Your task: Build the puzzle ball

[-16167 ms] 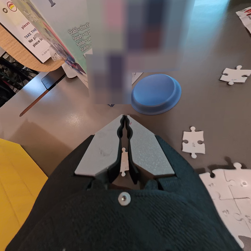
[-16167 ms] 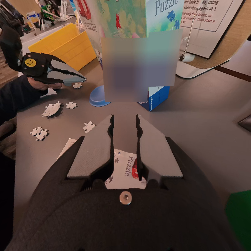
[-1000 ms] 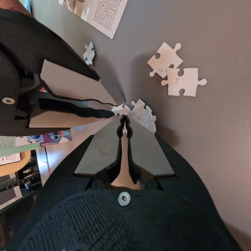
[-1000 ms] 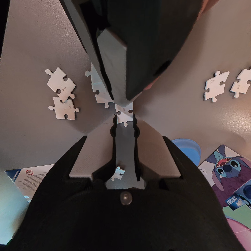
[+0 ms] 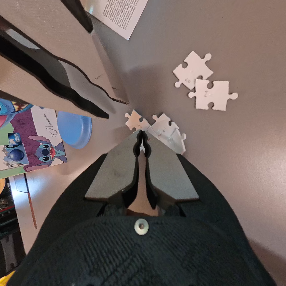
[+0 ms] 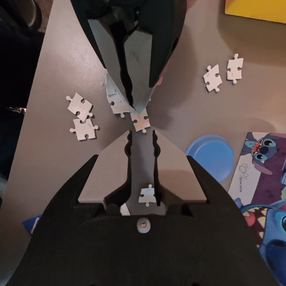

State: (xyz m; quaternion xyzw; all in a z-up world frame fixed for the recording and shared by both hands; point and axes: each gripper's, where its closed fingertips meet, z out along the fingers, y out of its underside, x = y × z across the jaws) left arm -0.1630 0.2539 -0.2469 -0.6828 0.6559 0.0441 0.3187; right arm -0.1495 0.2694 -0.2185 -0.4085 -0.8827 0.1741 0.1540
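My left gripper (image 5: 141, 131) is shut on the edge of a curved cluster of joined white puzzle pieces (image 5: 165, 131) and holds it just over the grey table (image 5: 232, 170). One more white piece (image 5: 134, 122) sits against the cluster's end by the fingertips. In the right wrist view the left gripper (image 6: 133, 108) reaches in from the top, on the cluster (image 6: 117, 102). My right gripper (image 6: 141, 131) is open and empty. Its tips are just short of that end piece (image 6: 140, 122) and do not touch it. It also shows at the upper left of the left wrist view (image 5: 114, 109).
Loose white pieces lie around: a pair (image 6: 80, 106) left of the cluster, two (image 6: 212, 79) at the right, one (image 6: 147, 193) under my right gripper. A blue dome stand (image 6: 210, 156), the cartoon puzzle box (image 6: 263, 170), a leaflet (image 5: 123, 15) and a yellow bin (image 6: 255, 10) stand nearby.
One second ago my right gripper held the end piece between its tips against the cluster. It has let go and drawn back. The left gripper stays shut on the cluster.
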